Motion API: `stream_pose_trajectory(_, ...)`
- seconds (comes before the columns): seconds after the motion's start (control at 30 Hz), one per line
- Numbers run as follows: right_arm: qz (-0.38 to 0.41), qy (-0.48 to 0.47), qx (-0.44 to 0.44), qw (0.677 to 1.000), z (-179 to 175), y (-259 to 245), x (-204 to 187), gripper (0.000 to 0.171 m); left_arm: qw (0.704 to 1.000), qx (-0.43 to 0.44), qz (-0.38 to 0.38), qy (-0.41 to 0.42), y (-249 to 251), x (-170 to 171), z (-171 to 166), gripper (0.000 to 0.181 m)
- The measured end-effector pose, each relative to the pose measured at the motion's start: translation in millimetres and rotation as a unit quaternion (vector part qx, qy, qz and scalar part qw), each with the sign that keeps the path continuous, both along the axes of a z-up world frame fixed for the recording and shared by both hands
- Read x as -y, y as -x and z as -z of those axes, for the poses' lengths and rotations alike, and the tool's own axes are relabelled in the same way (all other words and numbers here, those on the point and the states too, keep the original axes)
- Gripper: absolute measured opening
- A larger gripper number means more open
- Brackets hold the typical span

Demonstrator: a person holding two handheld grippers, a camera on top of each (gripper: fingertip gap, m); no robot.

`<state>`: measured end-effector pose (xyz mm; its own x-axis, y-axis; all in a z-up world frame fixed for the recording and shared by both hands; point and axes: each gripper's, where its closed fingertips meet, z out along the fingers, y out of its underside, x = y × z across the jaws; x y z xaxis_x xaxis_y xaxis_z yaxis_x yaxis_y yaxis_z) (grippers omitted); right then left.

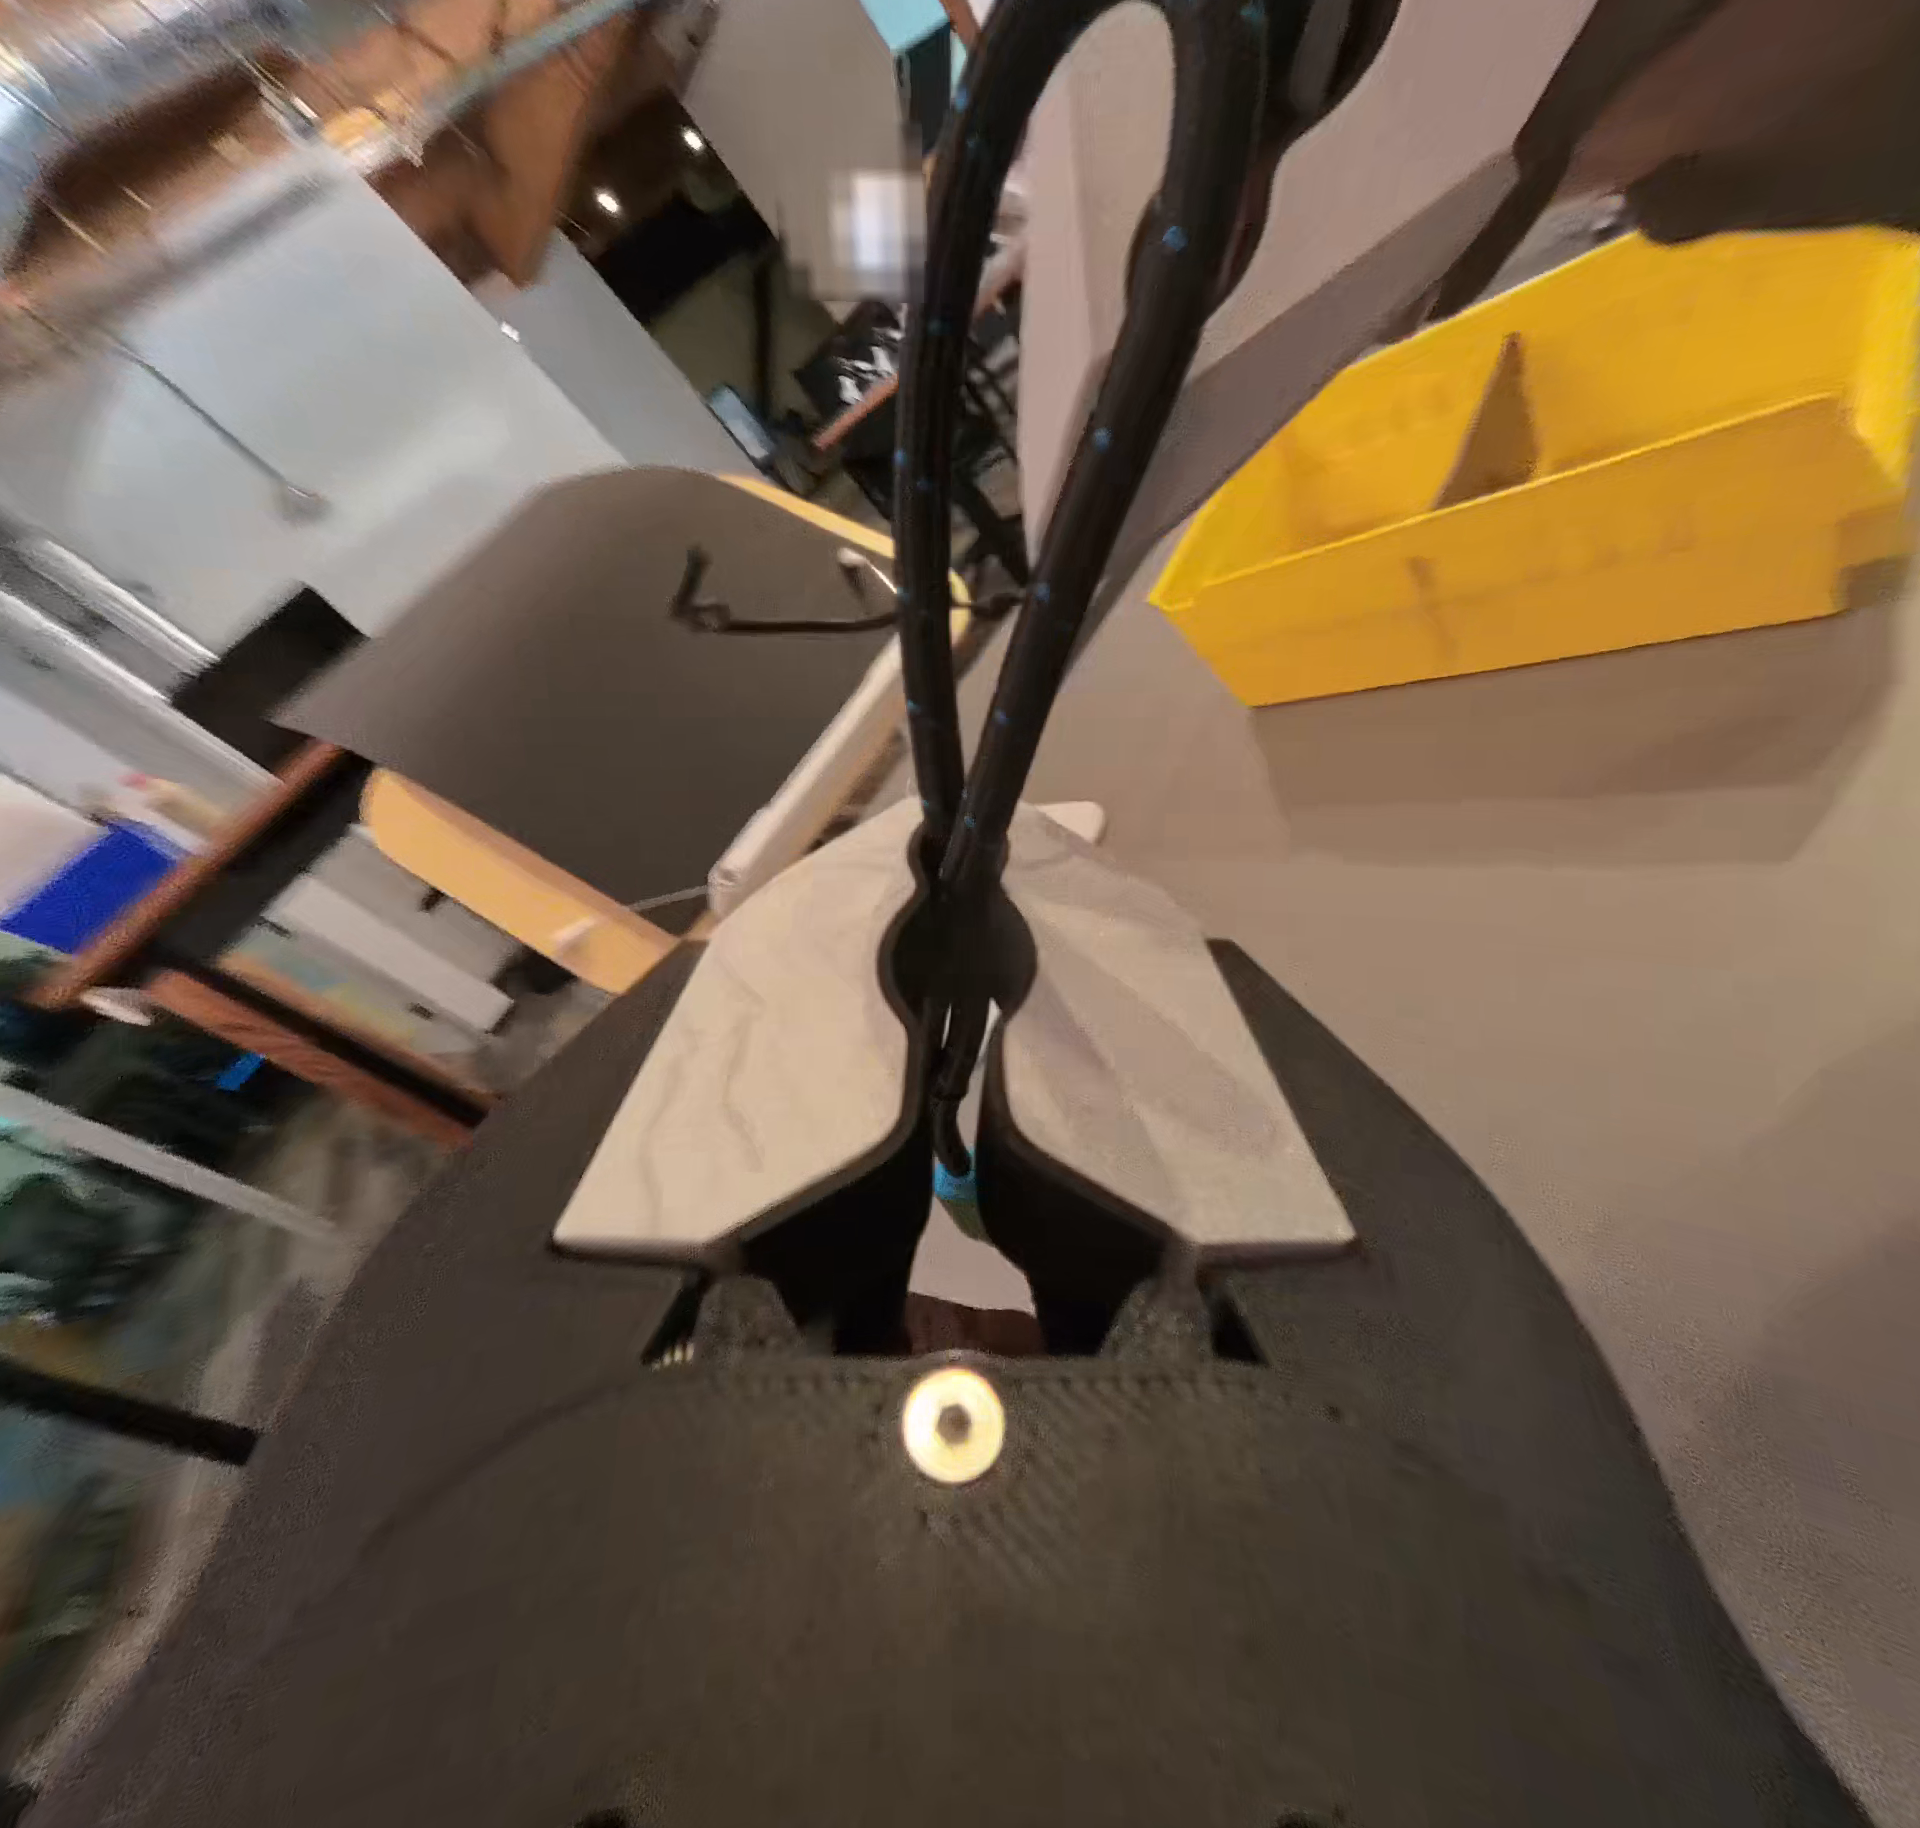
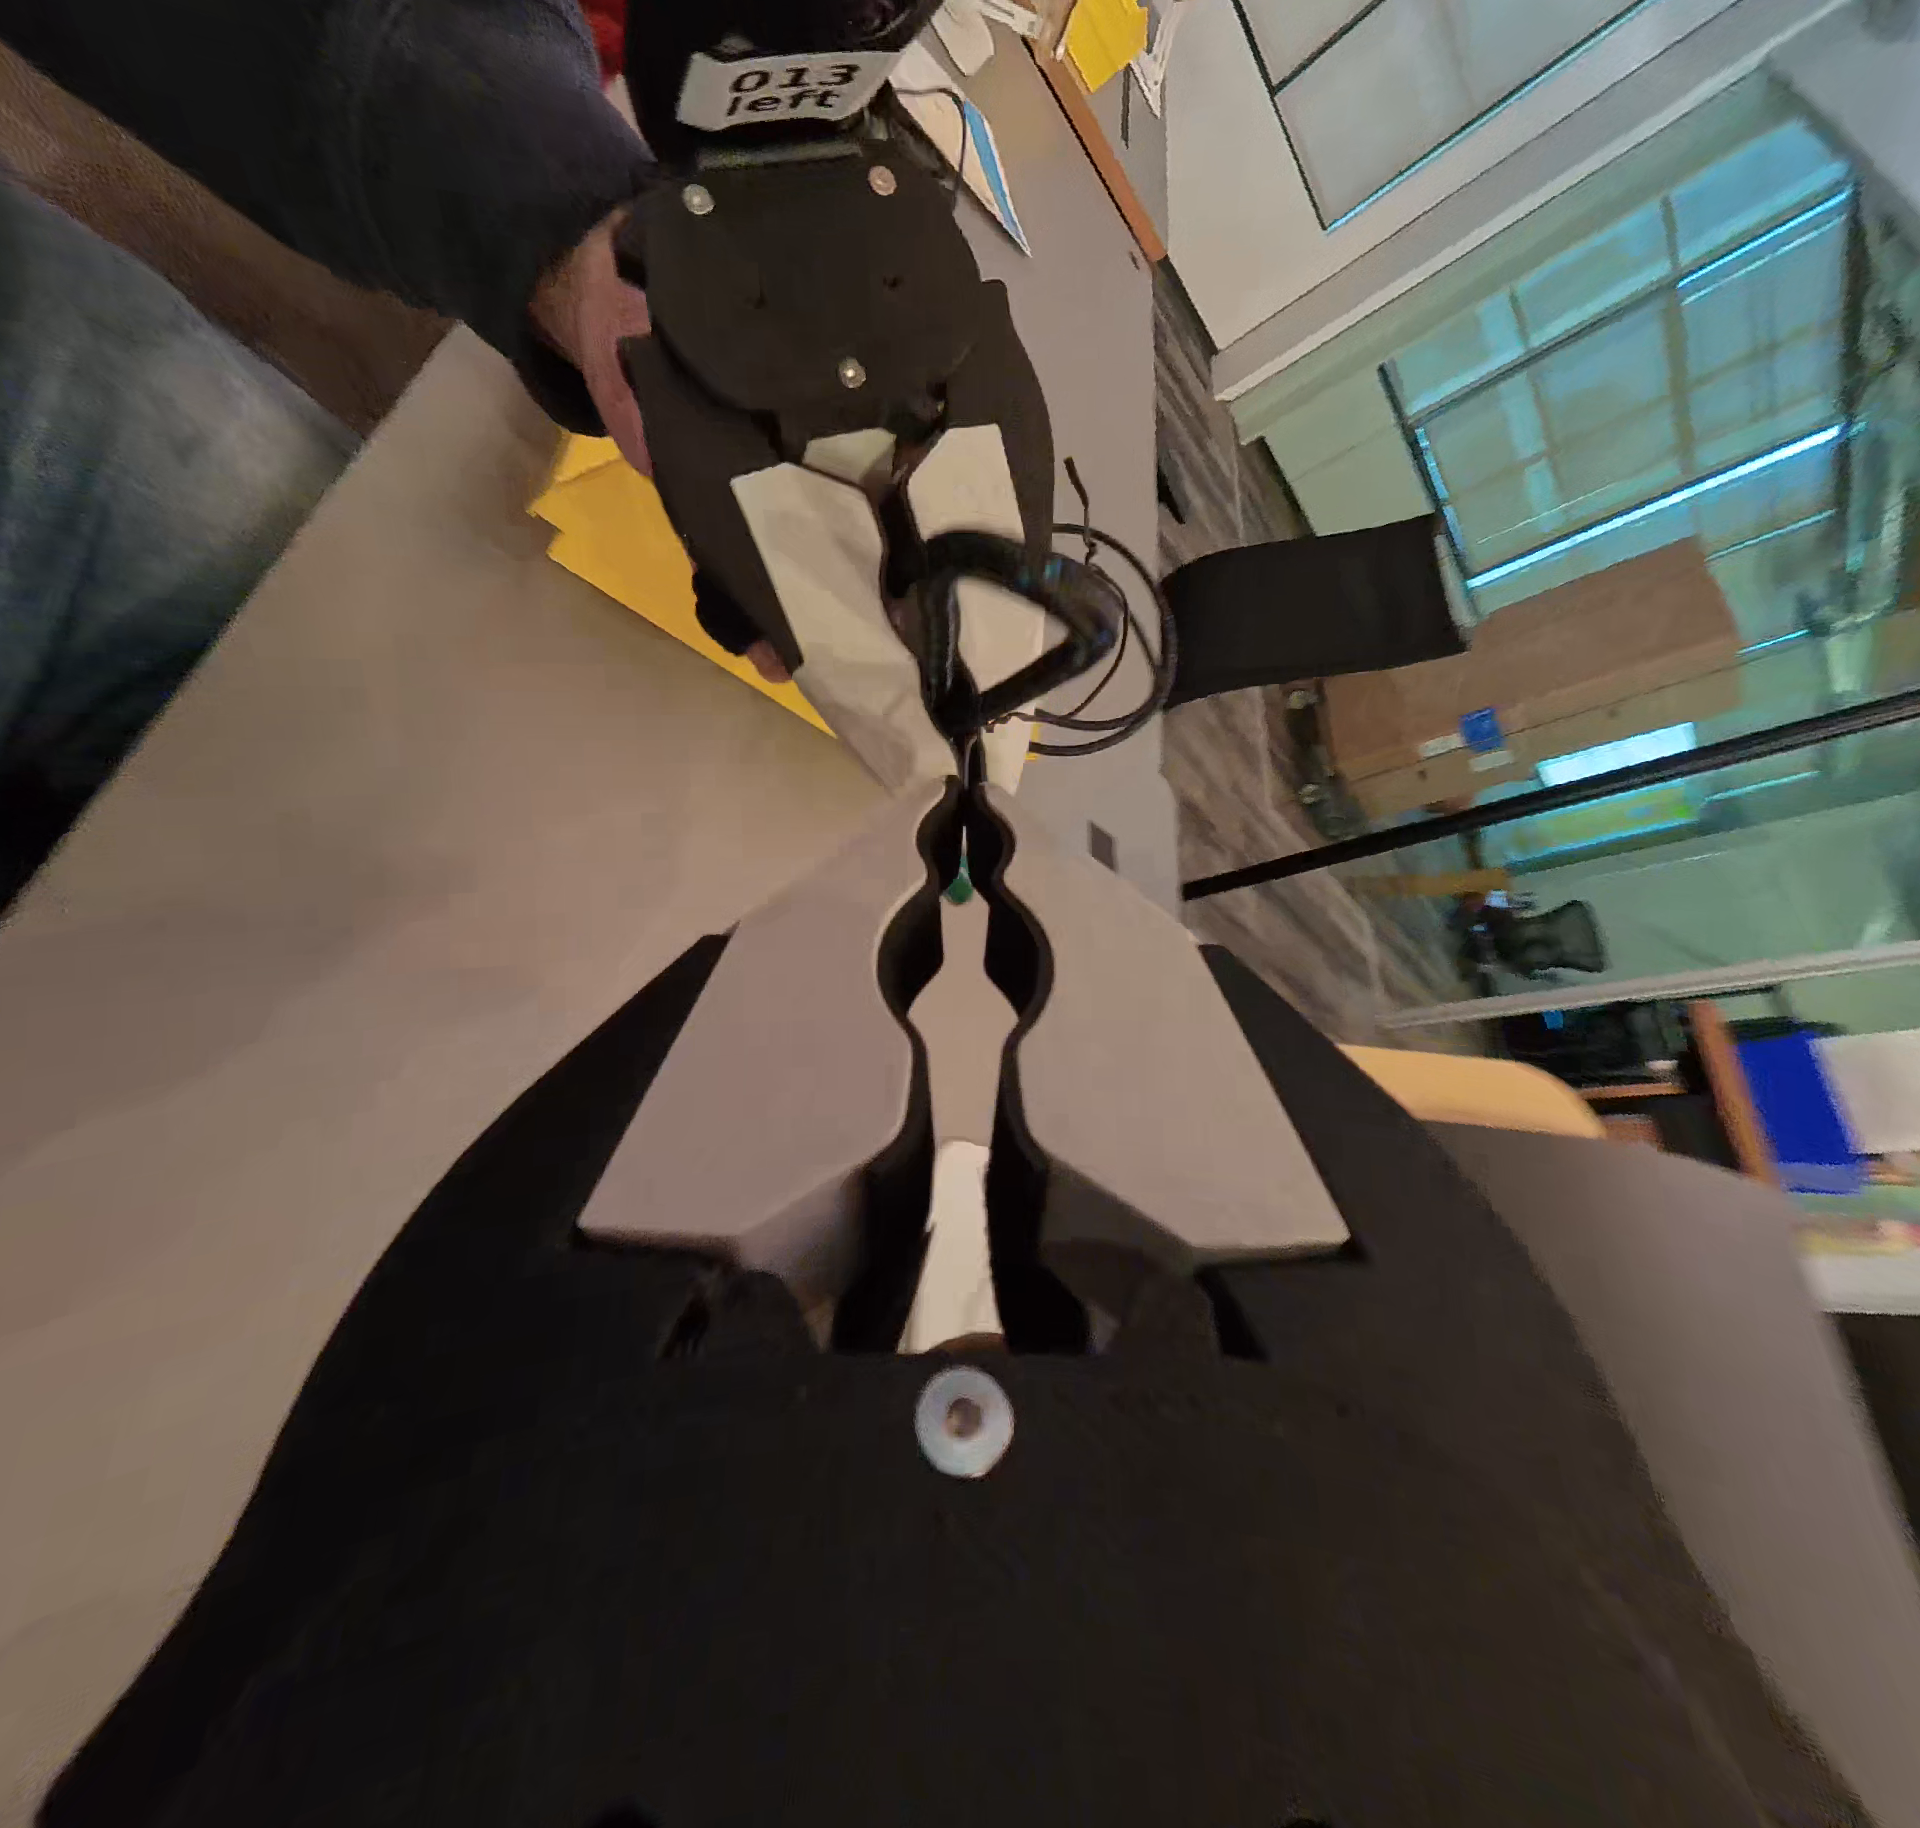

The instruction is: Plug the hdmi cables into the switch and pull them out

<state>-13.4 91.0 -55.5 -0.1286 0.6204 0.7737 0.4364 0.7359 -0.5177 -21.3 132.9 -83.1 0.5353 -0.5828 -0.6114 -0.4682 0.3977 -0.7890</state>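
The left tool [image 1: 961,905] is clenched on a looped black braided cable with blue flecks [image 1: 1049,448], held up above the grey desk [image 1: 1558,1051]. The right tool [image 2: 964,822] pinches something thin and dark near that loop; I cannot tell what. No switch shows, so plugging seems not begun. The cable's plugs are hidden. A yellow plastic bin [image 1: 1558,531] sits near.

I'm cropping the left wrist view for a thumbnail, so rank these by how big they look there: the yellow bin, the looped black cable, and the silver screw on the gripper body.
1. yellow bin, largest.
2. black cable, a long thin loop.
3. silver screw, smallest, though nearest the camera.
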Motion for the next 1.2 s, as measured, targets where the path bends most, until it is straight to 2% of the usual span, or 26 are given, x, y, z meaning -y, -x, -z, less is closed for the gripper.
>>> stream_pose_trajectory(0.2,-0.008,-0.141,0.066,0.988,-24.6,6.6,12.8,0.000,0.992,0.041,-0.036,-0.112,5.1,4.0,-44.1,0.002)
stream_pose_trajectory(0.43,-0.006,-0.203,0.061,0.977,-56.5,15.2,14.3,0.000,0.981,0.079,-0.047,-0.170,9.1,11.4,-81.1,0.003)
stream_pose_trajectory(0.73,0.000,-0.232,0.027,0.972,-78.0,22.2,9.6,0.000,0.976,0.085,-0.049,-0.197,9.4,19.9,-95.3,0.002)
stream_pose_trajectory(0.87,-0.009,-0.272,0.054,0.961,-82.9,23.6,11.4,0.000,0.972,0.069,-0.051,-0.220,9.1,23.2,-100.2,0.002)
stream_pose_trajectory(1.0,-0.026,-0.272,0.101,0.957,-85.2,14.7,10.9,0.000,0.977,0.064,-0.009,-0.204,5.6,33.2,-103.7,0.002)
stream_pose_trajectory(1.07,-0.048,-0.235,0.117,0.964,-84.6,7.2,19.6,0.000,0.980,0.087,0.003,-0.178,11.9,34.0,-109.5,0.002)
stream_pose_trajectory(1.2,-0.094,-0.107,0.025,0.989,-108.1,-0.1,46.8,0.000,0.988,0.123,0.004,-0.097,28.3,12.6,-100.9,0.002)
